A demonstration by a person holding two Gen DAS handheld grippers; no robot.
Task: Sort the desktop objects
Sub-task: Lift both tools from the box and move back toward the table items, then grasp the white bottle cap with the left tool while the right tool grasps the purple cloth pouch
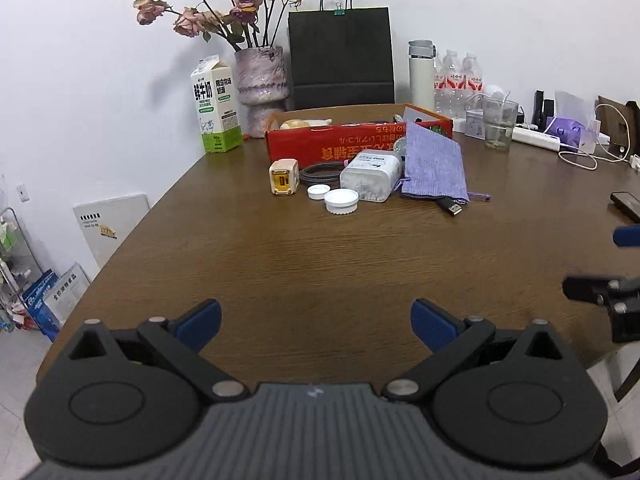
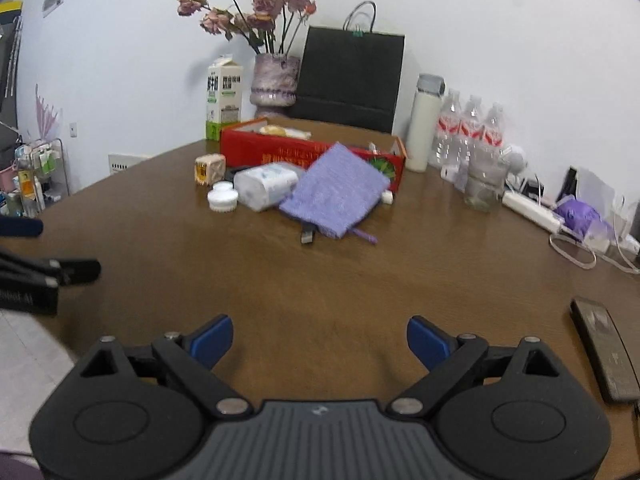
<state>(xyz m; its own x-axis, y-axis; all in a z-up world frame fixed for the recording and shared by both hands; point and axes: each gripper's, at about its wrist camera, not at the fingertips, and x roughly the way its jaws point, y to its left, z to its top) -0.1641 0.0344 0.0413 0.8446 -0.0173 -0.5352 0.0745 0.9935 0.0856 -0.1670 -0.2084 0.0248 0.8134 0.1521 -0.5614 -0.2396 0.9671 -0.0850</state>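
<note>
Purple pouch (image 2: 336,196) lies well beyond both grippers' (image 1: 316,322) (image 2: 320,340) wide-open, empty jaws.

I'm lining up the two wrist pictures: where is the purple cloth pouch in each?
Left wrist: purple cloth pouch right of centre, leaning on the red box.
Right wrist: pouch near centre, upper half, against the same box.
Shared landmark: black paper bag behind.

red box (image 1: 320,142), purple woven pouch (image 1: 434,164), brown woodgrain table (image 1: 320,256)
</note>
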